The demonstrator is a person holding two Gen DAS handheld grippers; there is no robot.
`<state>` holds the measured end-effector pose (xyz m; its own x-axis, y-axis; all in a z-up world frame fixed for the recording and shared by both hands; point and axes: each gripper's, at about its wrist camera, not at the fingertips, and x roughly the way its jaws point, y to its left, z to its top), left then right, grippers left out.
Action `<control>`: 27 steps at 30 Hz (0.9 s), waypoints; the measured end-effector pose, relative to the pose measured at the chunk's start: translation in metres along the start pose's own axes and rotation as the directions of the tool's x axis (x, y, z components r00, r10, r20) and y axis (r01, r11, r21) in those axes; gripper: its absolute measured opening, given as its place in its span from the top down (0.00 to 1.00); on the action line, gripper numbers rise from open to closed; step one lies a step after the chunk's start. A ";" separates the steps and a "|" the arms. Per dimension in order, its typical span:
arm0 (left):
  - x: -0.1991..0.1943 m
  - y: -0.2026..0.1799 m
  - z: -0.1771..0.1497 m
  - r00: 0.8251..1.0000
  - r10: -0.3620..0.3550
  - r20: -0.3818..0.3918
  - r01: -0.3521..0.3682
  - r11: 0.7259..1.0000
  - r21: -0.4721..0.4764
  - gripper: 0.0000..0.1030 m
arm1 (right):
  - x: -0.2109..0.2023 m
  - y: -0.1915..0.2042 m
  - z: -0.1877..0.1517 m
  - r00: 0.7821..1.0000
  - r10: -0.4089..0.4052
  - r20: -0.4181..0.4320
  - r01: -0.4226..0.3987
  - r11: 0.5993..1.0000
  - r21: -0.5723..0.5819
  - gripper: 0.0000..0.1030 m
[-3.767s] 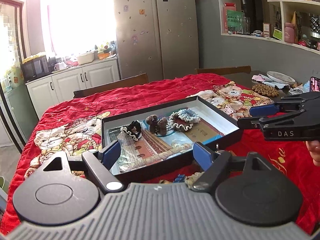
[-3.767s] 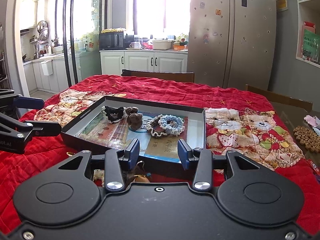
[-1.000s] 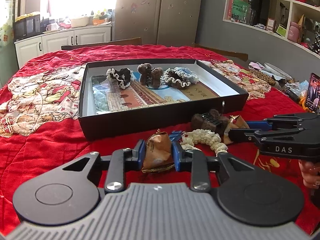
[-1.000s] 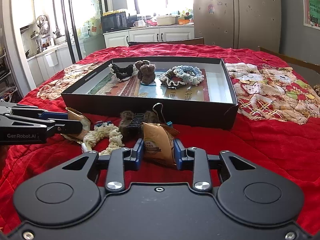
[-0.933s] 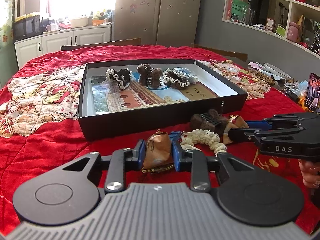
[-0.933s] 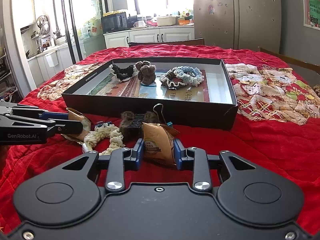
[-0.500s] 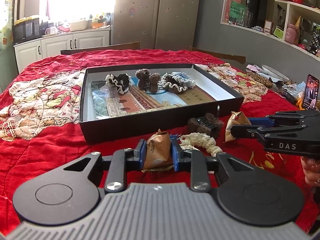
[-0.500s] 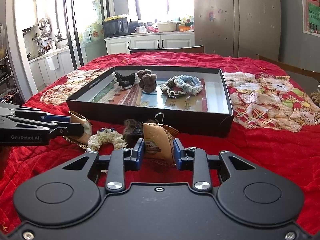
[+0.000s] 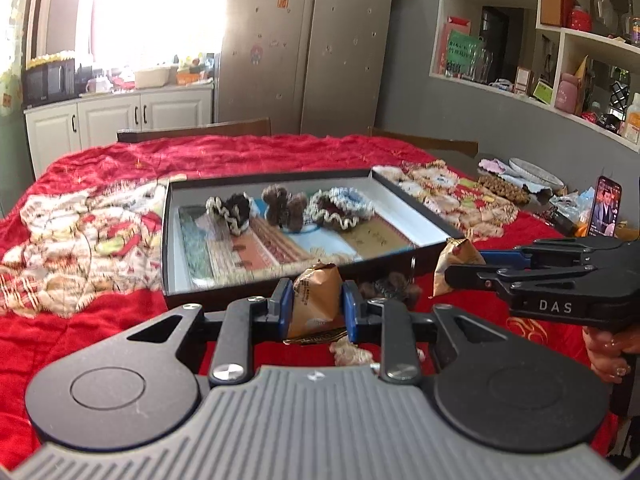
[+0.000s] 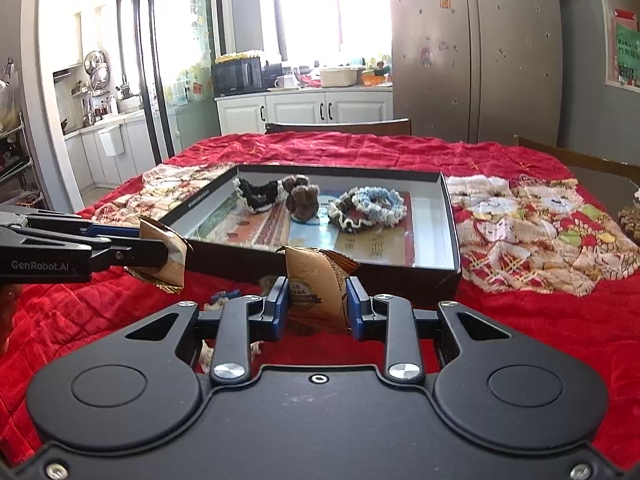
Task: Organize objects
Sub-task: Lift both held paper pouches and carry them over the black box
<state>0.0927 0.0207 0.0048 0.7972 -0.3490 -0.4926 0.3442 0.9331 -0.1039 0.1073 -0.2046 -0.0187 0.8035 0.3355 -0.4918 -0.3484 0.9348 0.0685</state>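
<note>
Snack packets are what I am moving: one brown packet point(image 9: 316, 300) sits clamped between the left gripper point(image 9: 314, 312) jaws, a second packet point(image 10: 316, 292) between the right gripper point(image 10: 318, 310) jaws, both lifted clear of the red quilt point(image 10: 520, 320) covering the bench.

Ahead lies the black tray point(image 10: 450, 216), shallow and wide, its near wall just beyond both packets. Inside, toward the far side, I see a black-and-cream scrunchie point(image 10: 258, 192), a brown fluffy clip point(image 10: 302, 196) and a blue-and-cream scrunchie point(image 10: 366, 206), with bare printed lining nearer me.

On the quilt below my grippers lie another brown fluffy clip point(image 9: 390, 284) and a cream scrunchie point(image 9: 350, 354), not yet sorted.

To do this well, I judge I should carry each packet over the near wall with height to spare, since the crinkly wrapper hangs below the jaws and could catch the rim. I would set them on the bare near lining, left packet left, right packet right, keeping the grippers apart, and release only once low.
</note>
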 end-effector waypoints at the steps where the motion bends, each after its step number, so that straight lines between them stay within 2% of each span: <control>1: 0.000 0.001 0.003 1.000 0.003 0.007 -0.003 1.000 0.001 0.71 | -0.001 0.000 0.002 1.000 -0.001 0.005 0.001 1.000 -0.002 0.72; 15: 0.020 0.027 0.043 0.990 0.120 0.074 -0.119 0.993 -0.014 0.71 | 0.013 -0.005 0.050 0.997 -0.004 0.080 0.004 1.000 -0.001 0.72; 27: 0.054 0.056 0.054 0.979 0.189 0.074 -0.183 0.979 -0.085 0.71 | 0.066 0.031 0.081 0.997 0.041 0.062 -0.038 0.998 -0.051 0.72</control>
<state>0.1816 0.0495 0.0195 0.8826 -0.1713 -0.4377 0.1491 0.9852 -0.0848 0.1886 -0.1444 0.0217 0.8167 0.3805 -0.4338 -0.4029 0.9142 0.0433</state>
